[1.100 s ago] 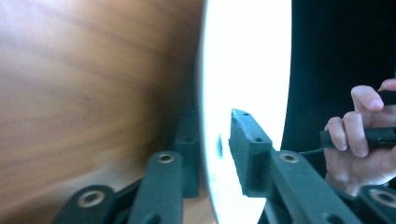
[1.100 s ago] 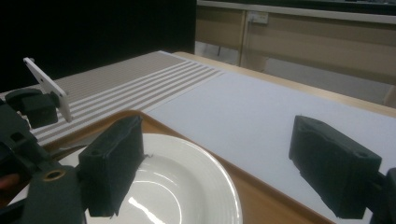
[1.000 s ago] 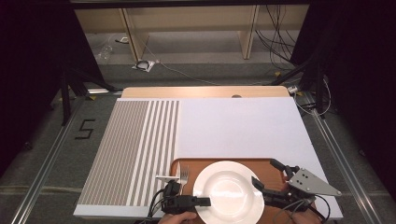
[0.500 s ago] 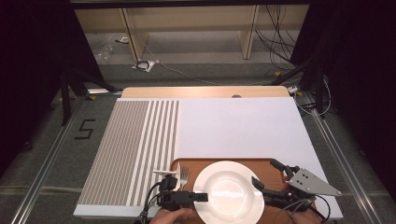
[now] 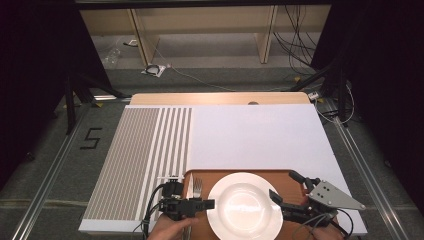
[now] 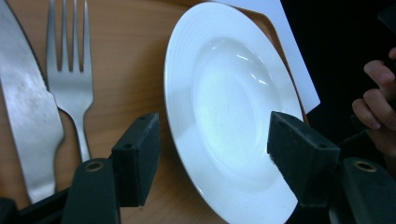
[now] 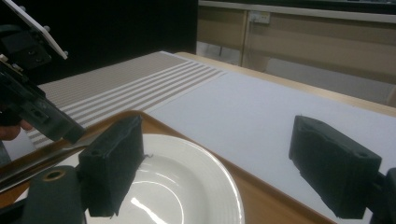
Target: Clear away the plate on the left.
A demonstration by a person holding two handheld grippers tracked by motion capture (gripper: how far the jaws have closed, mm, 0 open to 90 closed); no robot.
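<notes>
On the brown wooden tray (image 5: 280, 173) sits the round white ceramic plate (image 5: 244, 204), a steel fork (image 5: 198, 186) and knife (image 6: 25, 107) just beside it. Left gripper (image 5: 209, 204), jaws just opening, hovers empty; right gripper (image 5: 286, 187) gapes, grasping nothing.

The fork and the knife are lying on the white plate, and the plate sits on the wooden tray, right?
Not quite. The fork and knife lie on the wooden tray beside the white plate, not on it. The left gripper view shows this plainly. The plate does sit on the tray.
</notes>
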